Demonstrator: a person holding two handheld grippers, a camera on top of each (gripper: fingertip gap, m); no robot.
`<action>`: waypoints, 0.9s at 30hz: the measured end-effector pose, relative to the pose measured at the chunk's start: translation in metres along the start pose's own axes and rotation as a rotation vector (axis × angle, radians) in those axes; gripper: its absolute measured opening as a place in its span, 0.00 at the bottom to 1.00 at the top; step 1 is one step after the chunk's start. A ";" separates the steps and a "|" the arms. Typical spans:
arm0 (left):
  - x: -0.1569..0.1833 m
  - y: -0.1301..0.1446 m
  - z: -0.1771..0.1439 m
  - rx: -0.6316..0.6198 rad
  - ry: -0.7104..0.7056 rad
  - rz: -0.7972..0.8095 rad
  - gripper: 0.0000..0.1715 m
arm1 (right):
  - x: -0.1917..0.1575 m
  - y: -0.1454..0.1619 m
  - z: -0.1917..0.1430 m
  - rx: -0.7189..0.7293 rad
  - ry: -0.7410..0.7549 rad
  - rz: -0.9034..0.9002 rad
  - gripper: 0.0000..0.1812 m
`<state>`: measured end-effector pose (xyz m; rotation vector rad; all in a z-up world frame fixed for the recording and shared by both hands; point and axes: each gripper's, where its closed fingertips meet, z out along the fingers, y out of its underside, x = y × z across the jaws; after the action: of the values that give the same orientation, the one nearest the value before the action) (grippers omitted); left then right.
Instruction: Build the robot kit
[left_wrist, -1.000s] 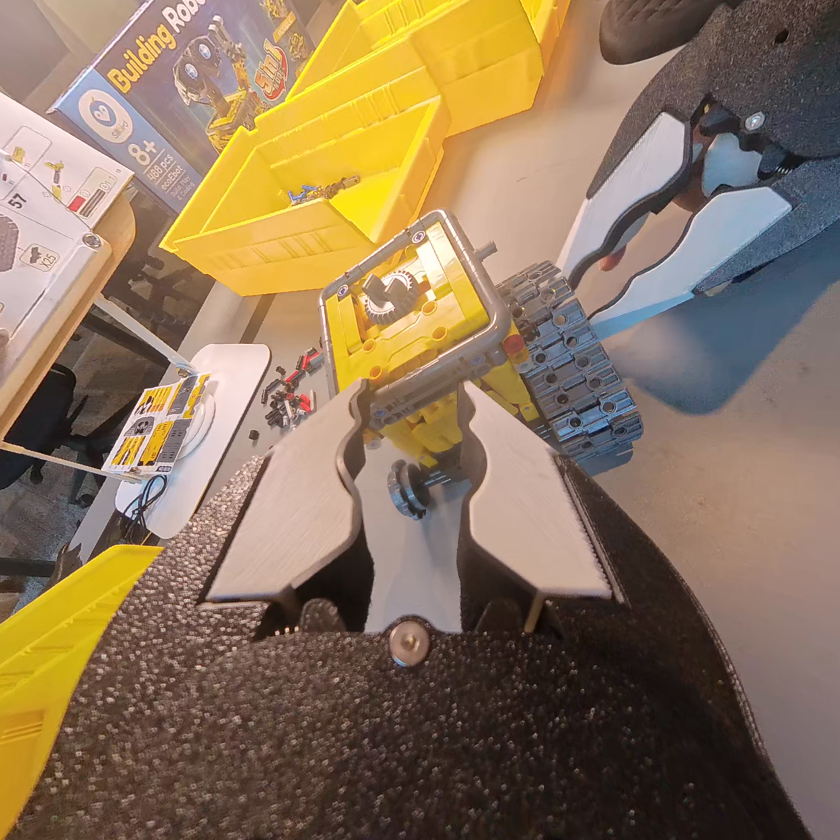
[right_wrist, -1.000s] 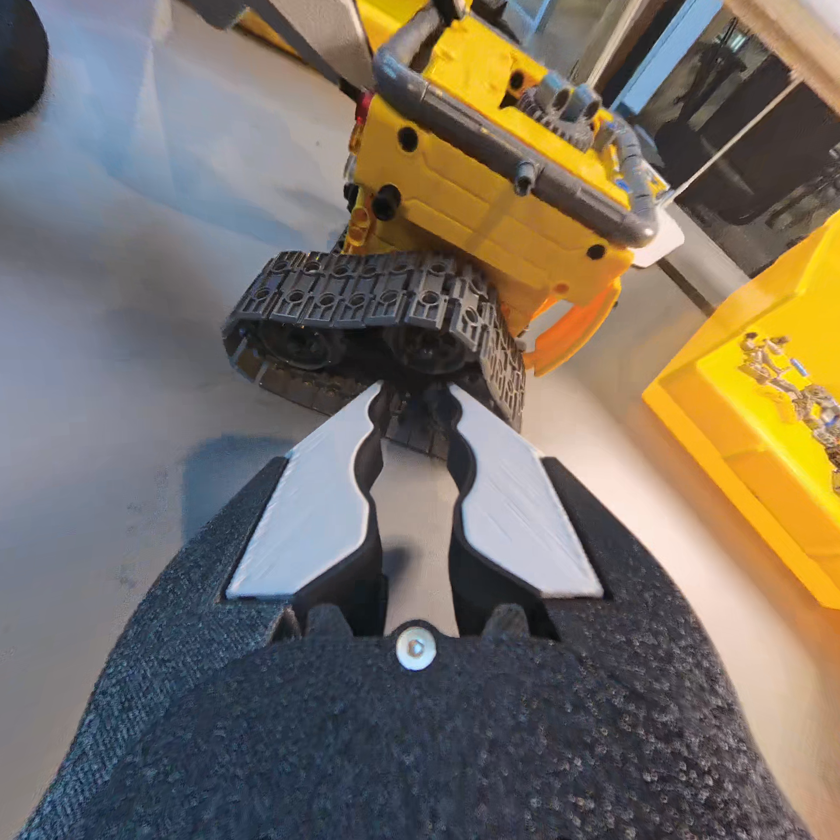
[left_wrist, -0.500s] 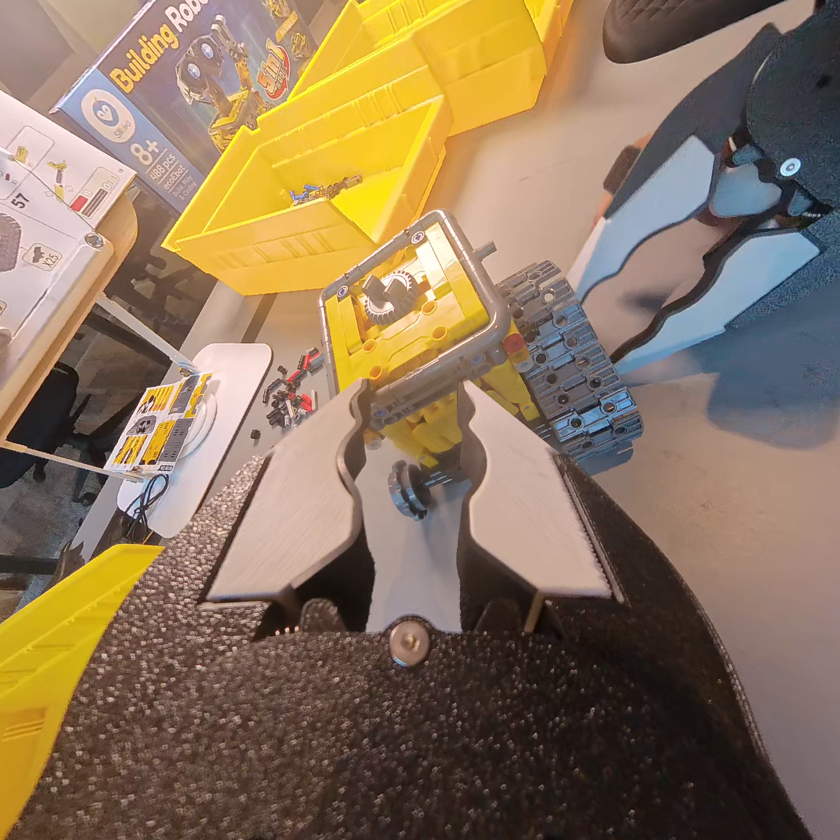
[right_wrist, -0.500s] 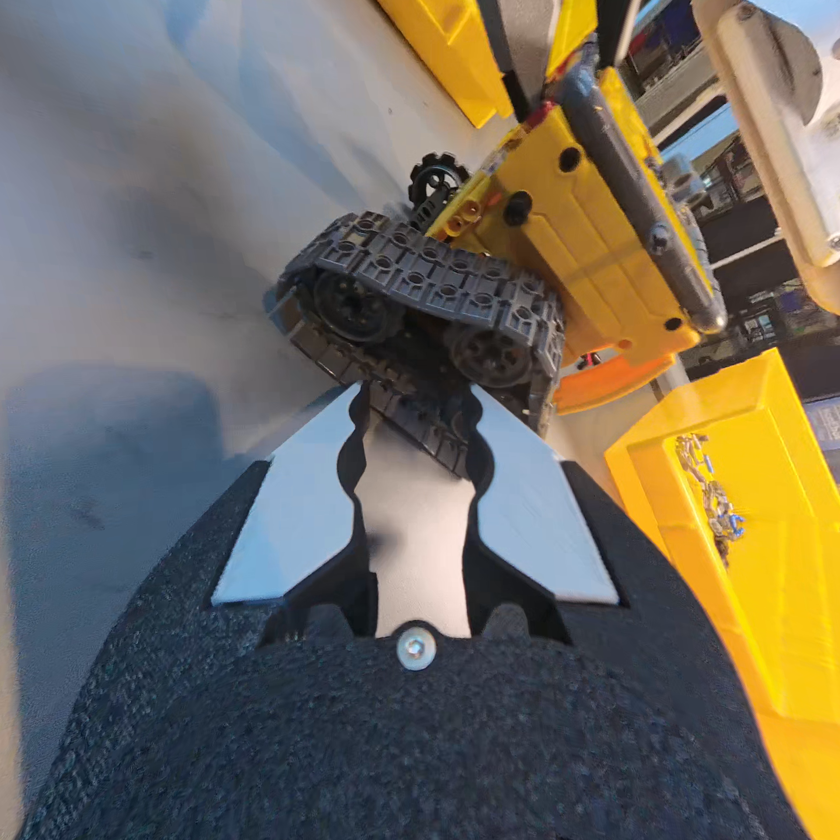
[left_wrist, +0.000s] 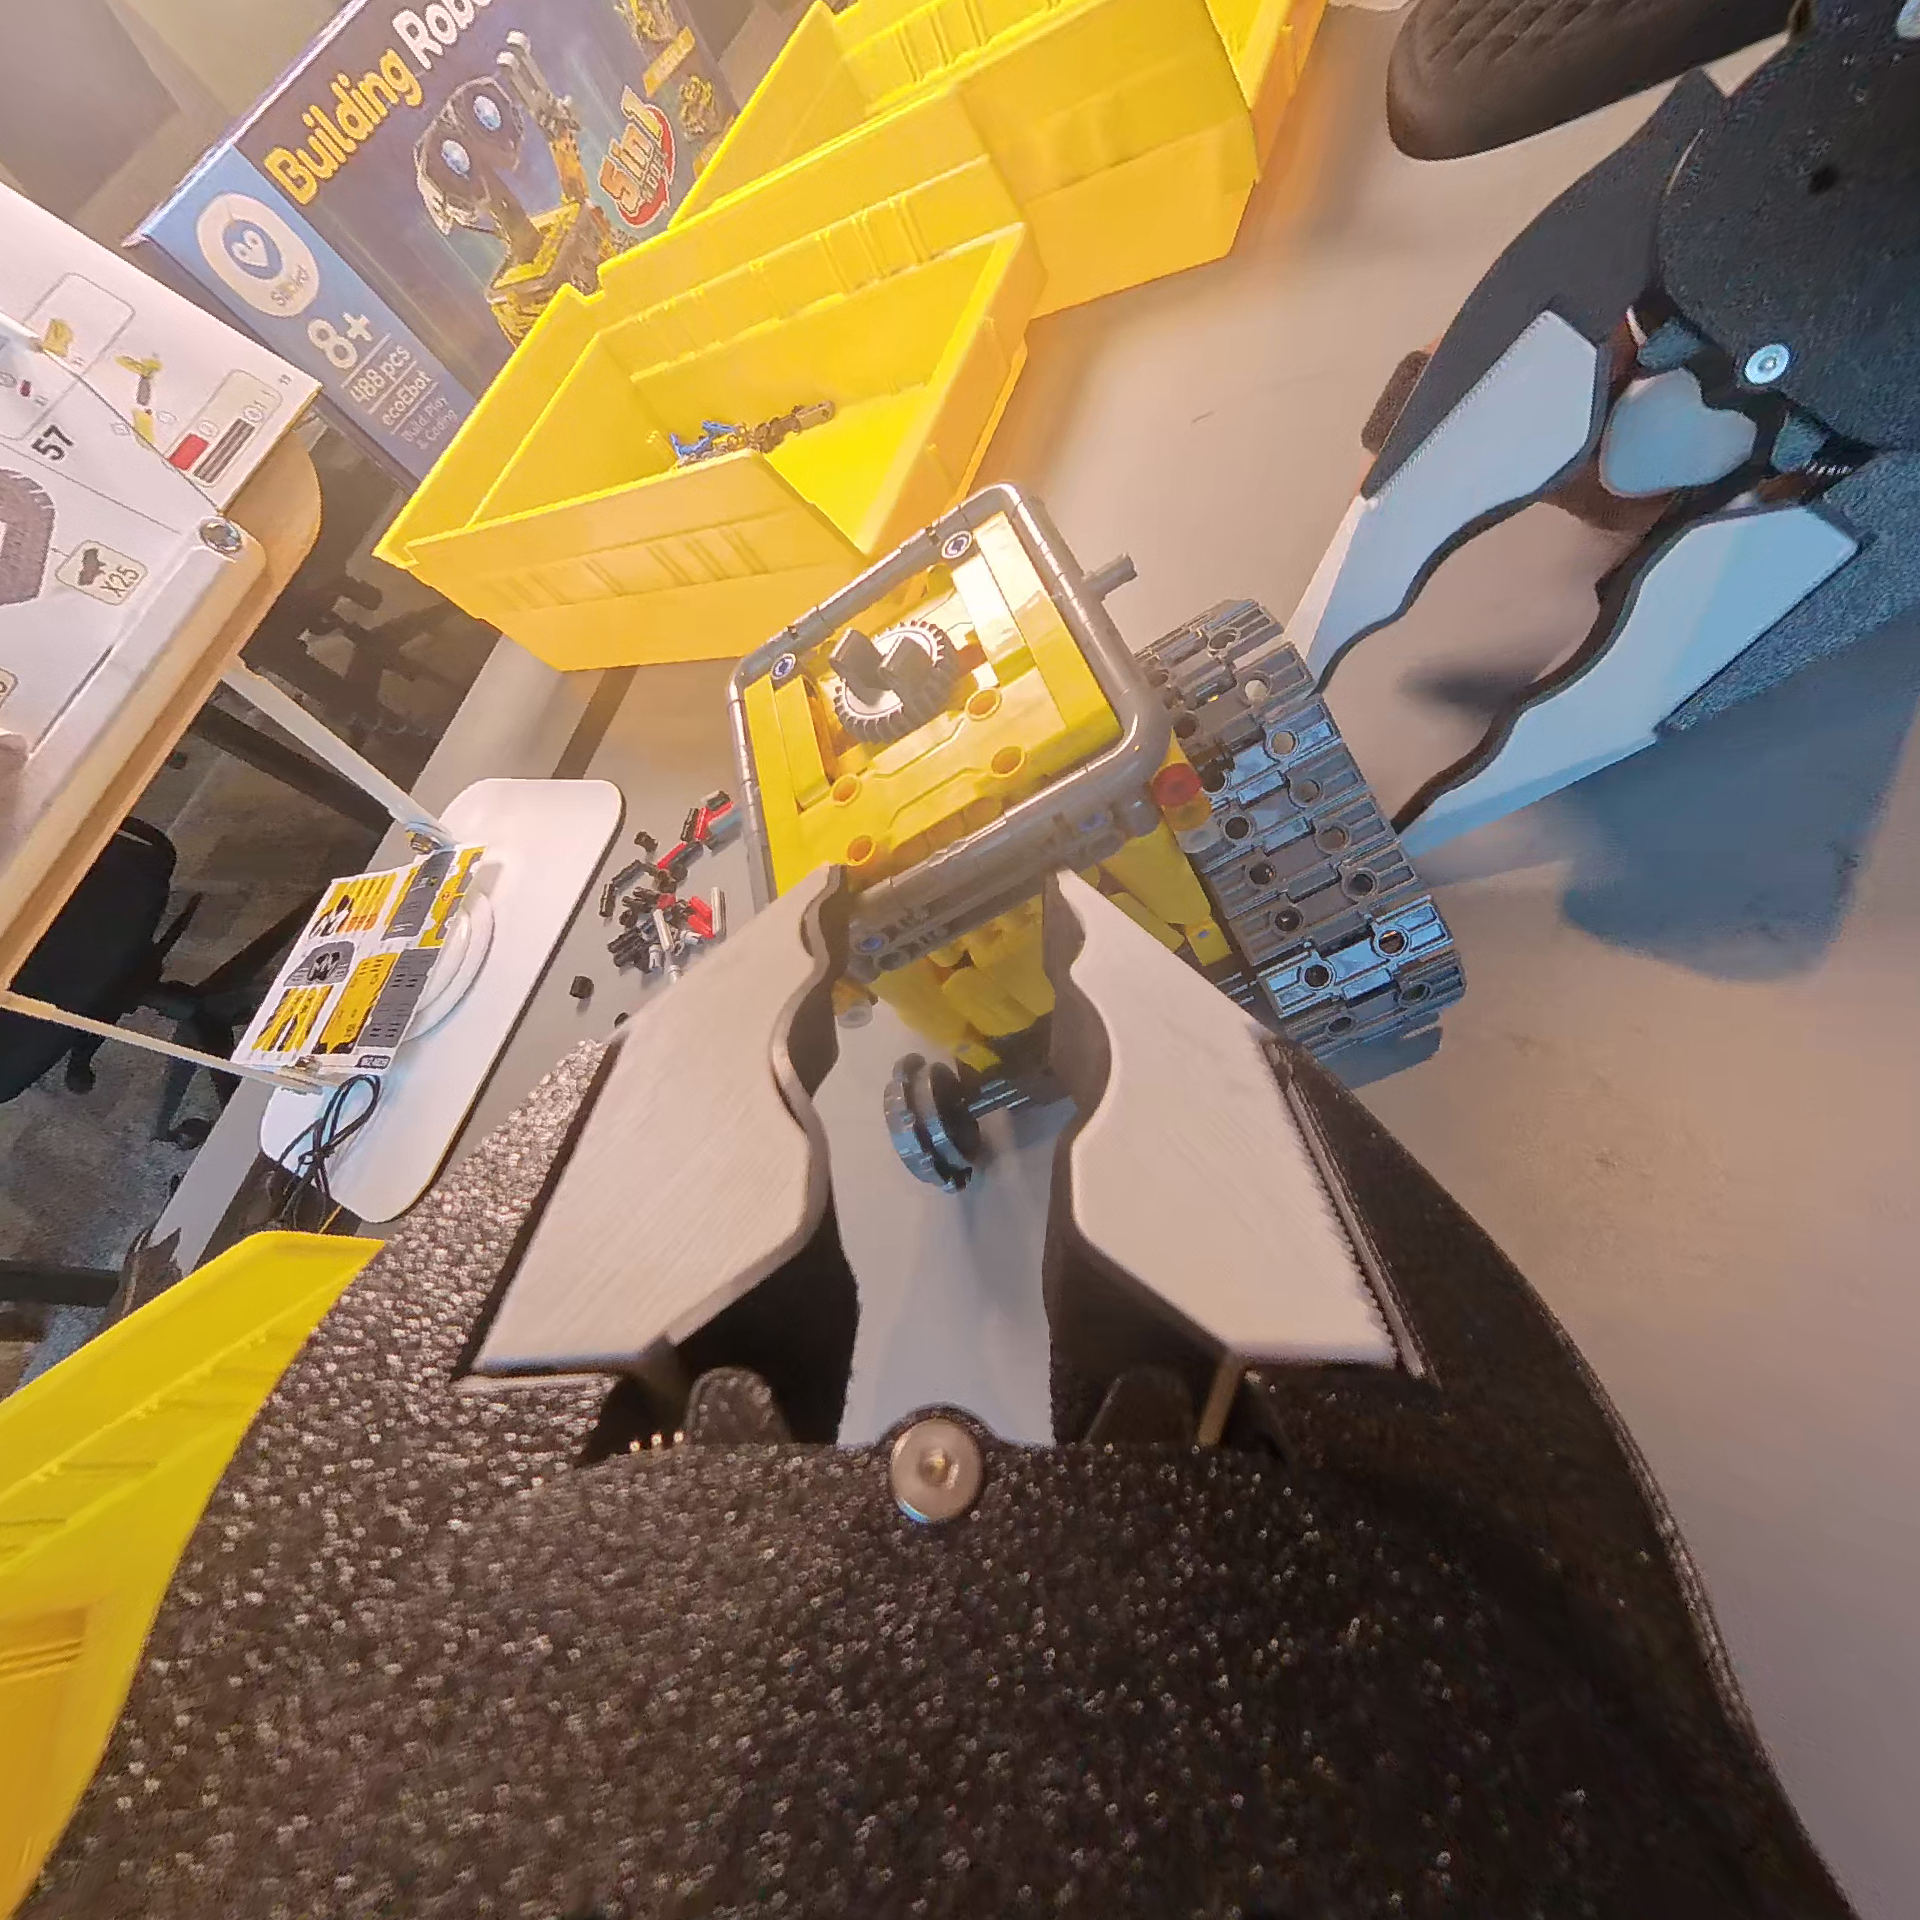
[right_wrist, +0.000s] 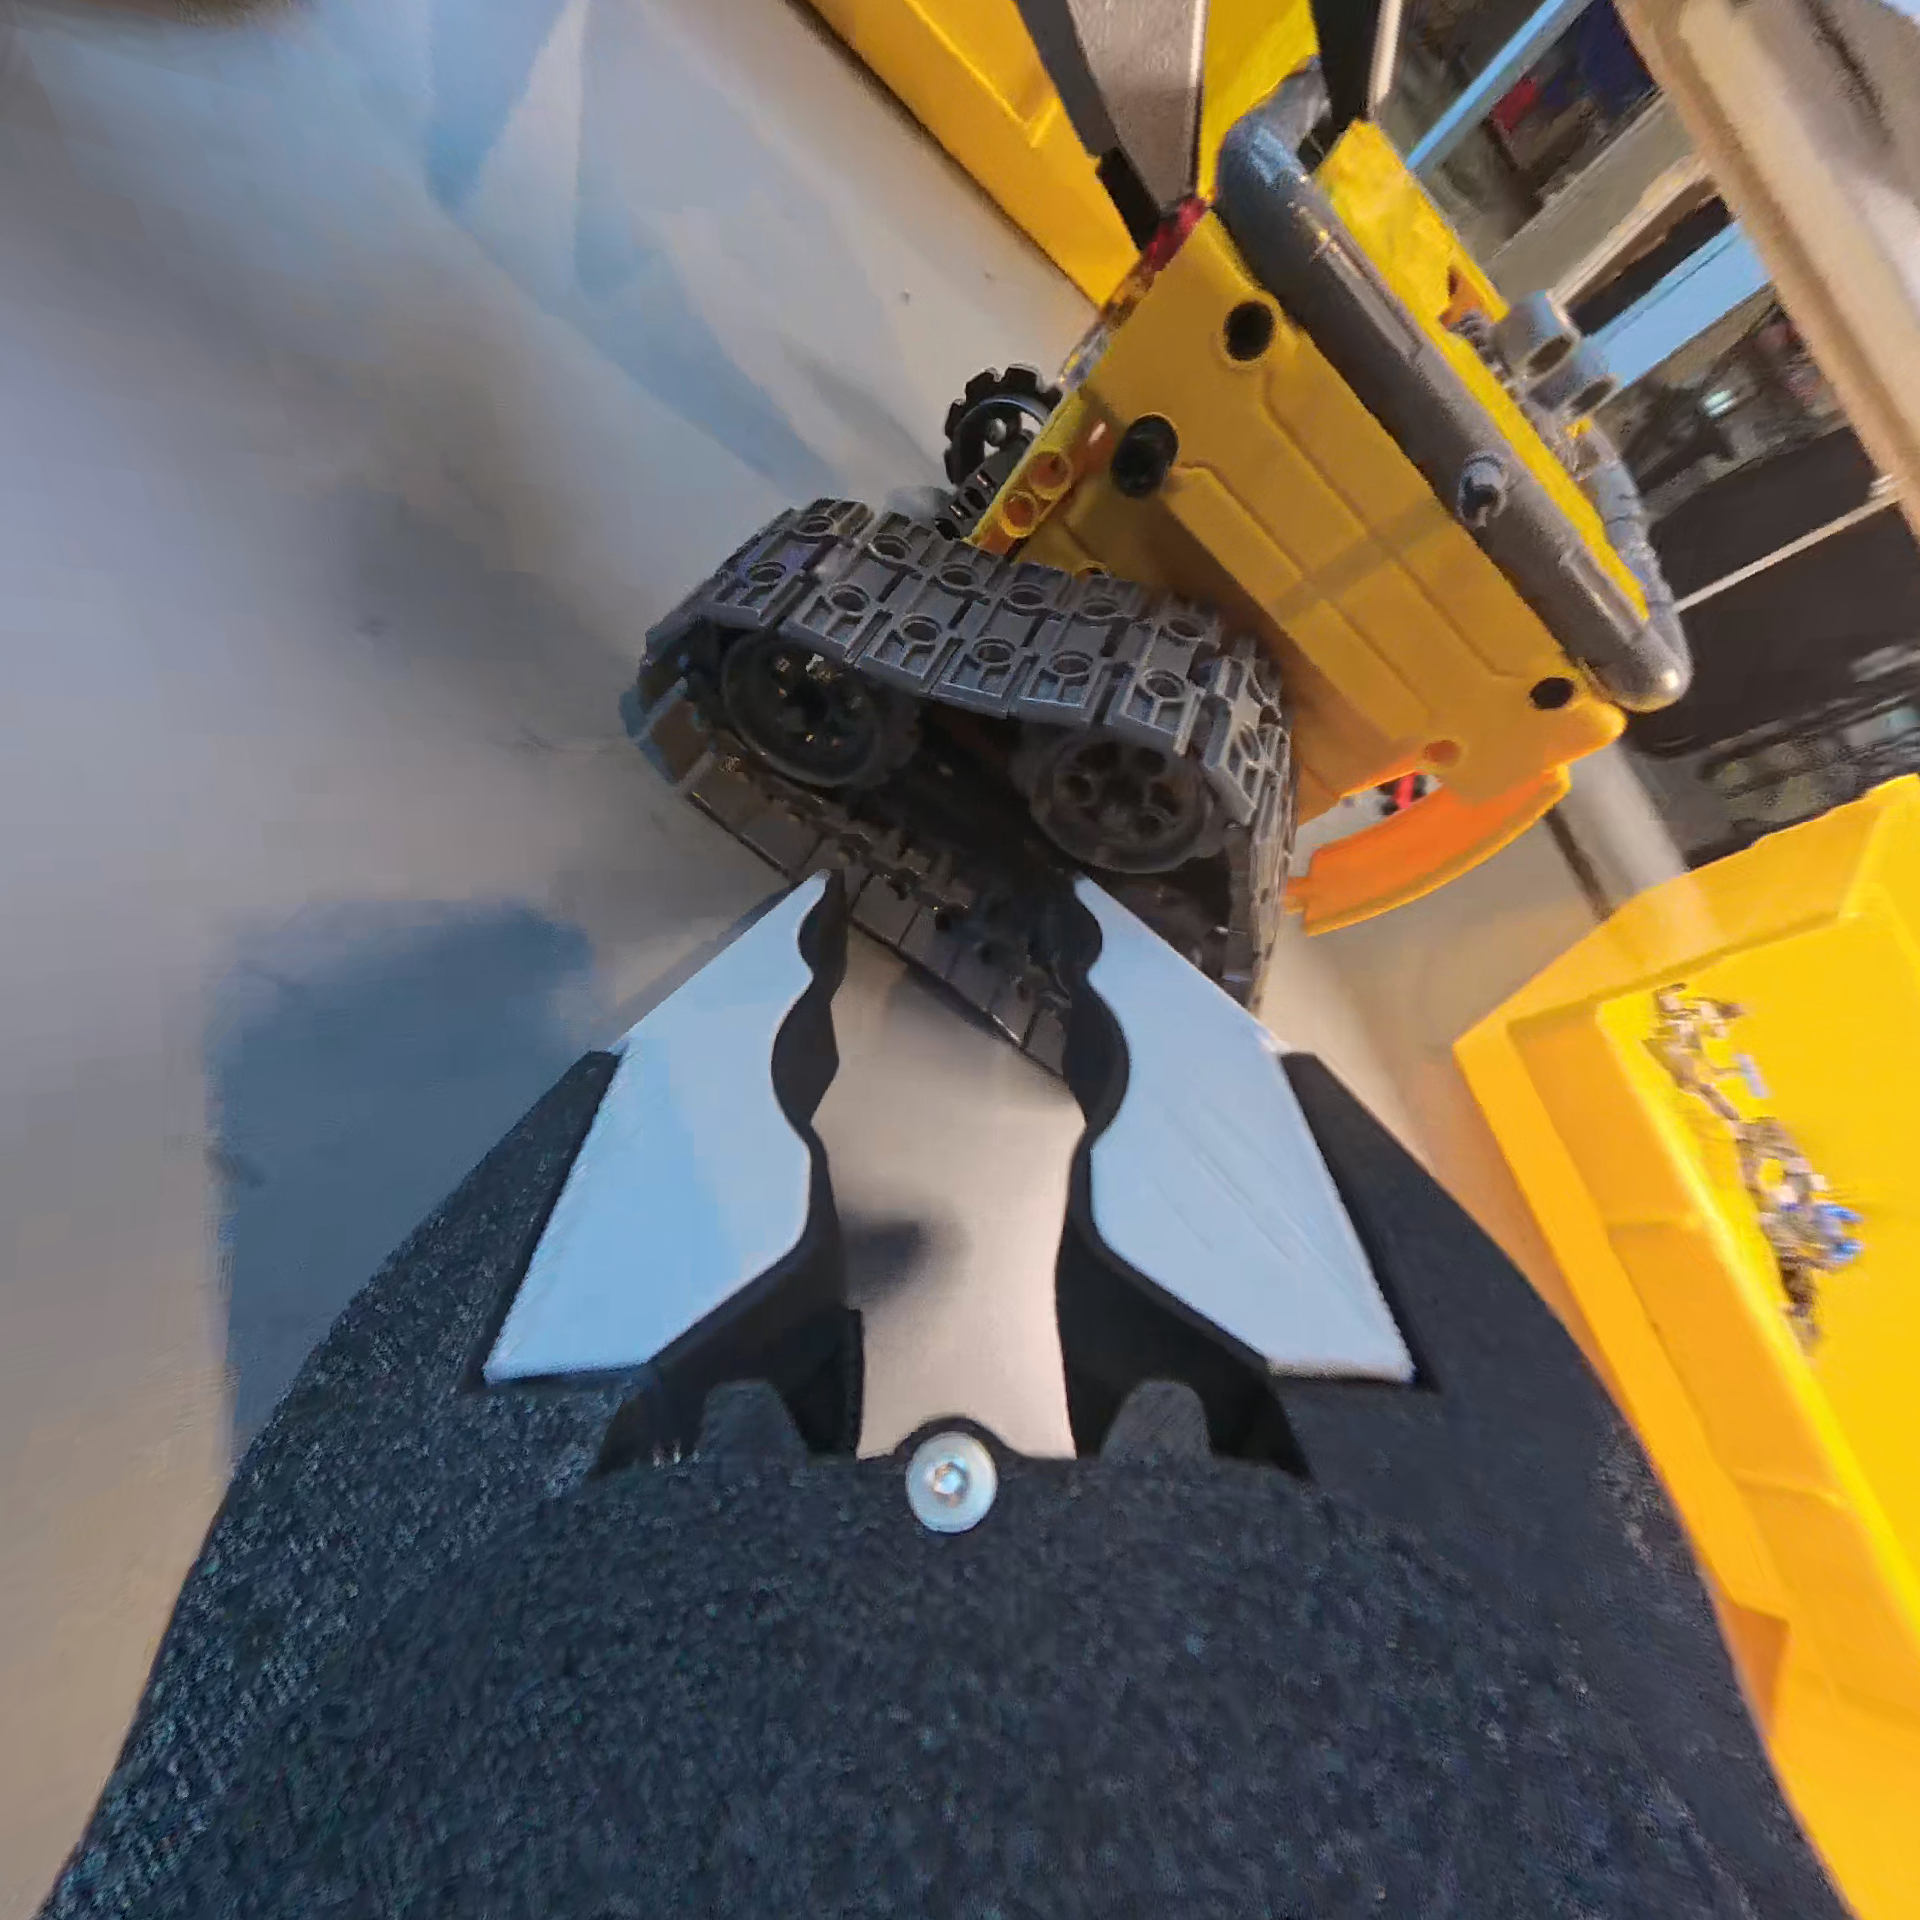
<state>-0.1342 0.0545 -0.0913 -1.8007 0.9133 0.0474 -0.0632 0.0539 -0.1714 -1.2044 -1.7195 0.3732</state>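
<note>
Farthest left of the yellow brick-built tracked vehicle (left_wrist: 935, 769) stands a dark blue printed cardboard box (left_wrist: 416, 208). Nearer, an open yellow plastic bin (left_wrist: 582, 582) with ribbed walls holds a few small parts. Below it, left of the vehicle, a sheet of yellow and grey stickers (left_wrist: 353, 956) lies on a white rounded pad, and a scatter of small black and red plastic pieces (left_wrist: 665, 904) lies just beside the vehicle.

The left gripper (left_wrist: 945, 925), with a coarse black body and smooth grey fingers (left_wrist: 707, 1122) that have wavy inner edges, pinches the vehicle's near end: its fingers press on either side of the yellow body under the rounded grey frame. The vehicle sits tilted on the pale matt tabletop (left_wrist: 1558, 1299). A toothed grey gear shows in its open top, and a bare grey wheel hub (left_wrist: 920, 1117) on an axle sticks out between the fingers.

On the vehicle's right side runs a dark grey linked track (left_wrist: 1309, 831) of hard studded plates. The right gripper (right_wrist: 951, 904) holds its fingers spread, with the tips just beside the lower run of that track. Whether they touch it cannot be told.
</note>
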 end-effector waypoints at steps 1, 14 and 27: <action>0.000 0.000 0.000 0.003 -0.001 -0.002 0.20 | -0.001 -0.002 -0.003 0.011 -0.021 0.026 0.22; -0.009 -0.011 -0.013 0.127 0.045 -0.141 0.18 | 0.049 -0.073 -0.067 0.243 -0.051 0.202 0.31; -0.044 0.048 -0.038 0.048 -0.099 -0.237 0.22 | 0.067 -0.068 0.019 -0.093 -0.180 0.356 0.62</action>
<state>-0.2079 0.0411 -0.0936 -1.8334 0.6220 -0.0359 -0.1197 0.0836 -0.0979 -1.5917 -1.6862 0.6369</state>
